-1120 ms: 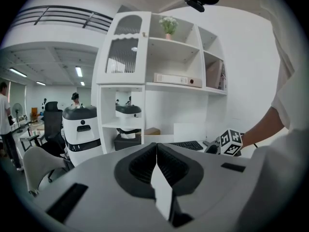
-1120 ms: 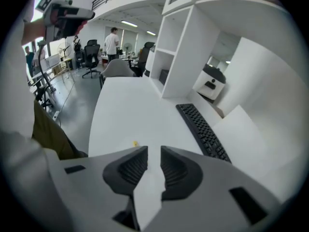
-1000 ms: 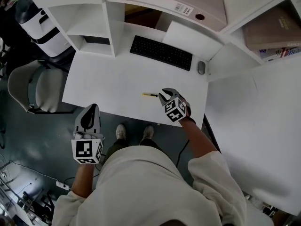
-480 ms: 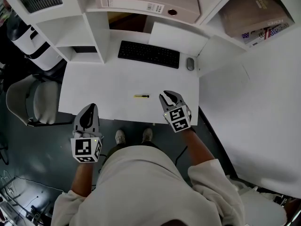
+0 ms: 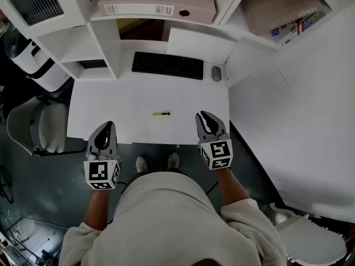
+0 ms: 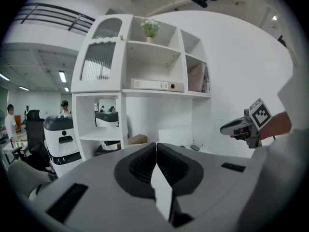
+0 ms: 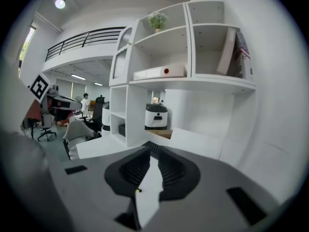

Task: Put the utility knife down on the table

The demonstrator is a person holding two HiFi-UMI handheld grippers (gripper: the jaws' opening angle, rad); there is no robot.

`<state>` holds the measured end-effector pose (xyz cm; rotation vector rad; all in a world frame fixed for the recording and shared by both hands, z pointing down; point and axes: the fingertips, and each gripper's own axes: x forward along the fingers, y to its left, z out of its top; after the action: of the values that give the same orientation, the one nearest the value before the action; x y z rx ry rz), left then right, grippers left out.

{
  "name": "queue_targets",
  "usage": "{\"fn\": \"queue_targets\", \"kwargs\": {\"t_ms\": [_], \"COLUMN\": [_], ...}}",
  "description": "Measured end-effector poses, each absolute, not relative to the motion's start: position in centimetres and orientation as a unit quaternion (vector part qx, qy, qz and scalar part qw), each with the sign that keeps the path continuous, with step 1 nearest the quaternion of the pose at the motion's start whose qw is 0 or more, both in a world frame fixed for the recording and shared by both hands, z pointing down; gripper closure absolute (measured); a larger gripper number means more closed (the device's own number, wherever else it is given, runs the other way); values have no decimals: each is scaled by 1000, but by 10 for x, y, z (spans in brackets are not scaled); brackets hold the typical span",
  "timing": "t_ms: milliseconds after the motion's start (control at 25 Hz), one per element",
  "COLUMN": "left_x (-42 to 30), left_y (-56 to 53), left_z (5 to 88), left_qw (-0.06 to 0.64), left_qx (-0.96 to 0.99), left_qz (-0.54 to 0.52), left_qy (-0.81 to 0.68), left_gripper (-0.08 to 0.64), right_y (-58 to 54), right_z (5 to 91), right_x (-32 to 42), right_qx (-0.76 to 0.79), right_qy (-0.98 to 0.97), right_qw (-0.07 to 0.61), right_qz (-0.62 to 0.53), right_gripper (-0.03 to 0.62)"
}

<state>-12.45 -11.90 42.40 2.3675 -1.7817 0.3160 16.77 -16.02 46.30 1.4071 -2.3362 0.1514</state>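
The utility knife (image 5: 161, 114), small, yellow and black, lies flat on the white table (image 5: 111, 101) near its front middle, with nothing touching it. My right gripper (image 5: 204, 117) hangs over the table's front right corner, to the right of the knife and apart from it. Its jaws are closing with nothing between them. Through their narrow gap the knife (image 7: 139, 190) shows as a yellow speck. My left gripper (image 5: 107, 127) is at the front left edge, shut and empty; its fingertips (image 6: 153, 147) meet.
A black keyboard (image 5: 167, 65) and a mouse (image 5: 216, 73) lie at the table's back. White shelves behind hold a binder (image 5: 155, 4) and books (image 5: 283, 10). A grey chair (image 5: 33, 123) and a white machine (image 5: 39, 71) stand to the left.
My right gripper has pulled back from the knife toward the table's front right corner and risen, its jaws narrowing. The knife stays on the table. The left gripper has shifted a little.
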Motion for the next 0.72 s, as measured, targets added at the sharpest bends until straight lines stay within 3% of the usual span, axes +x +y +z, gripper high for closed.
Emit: {"fn": "queue_targets", "kwargs": {"t_ms": [280, 720], "left_x": [-114, -107], "left_y": [-121, -124], "left_z": [423, 420], "left_qw": [77, 72], "left_qx": [799, 808], "left_qz": [107, 107], "left_qy": [-587, -575], "left_gripper": [554, 554], "right_y": [-133, -105], "right_z": [434, 412], "right_x": [191, 208], "right_qx": [560, 601], "right_qy": [-814, -791], "right_qw": [137, 101], "right_qz": [68, 58], "right_gripper": [555, 588]}}
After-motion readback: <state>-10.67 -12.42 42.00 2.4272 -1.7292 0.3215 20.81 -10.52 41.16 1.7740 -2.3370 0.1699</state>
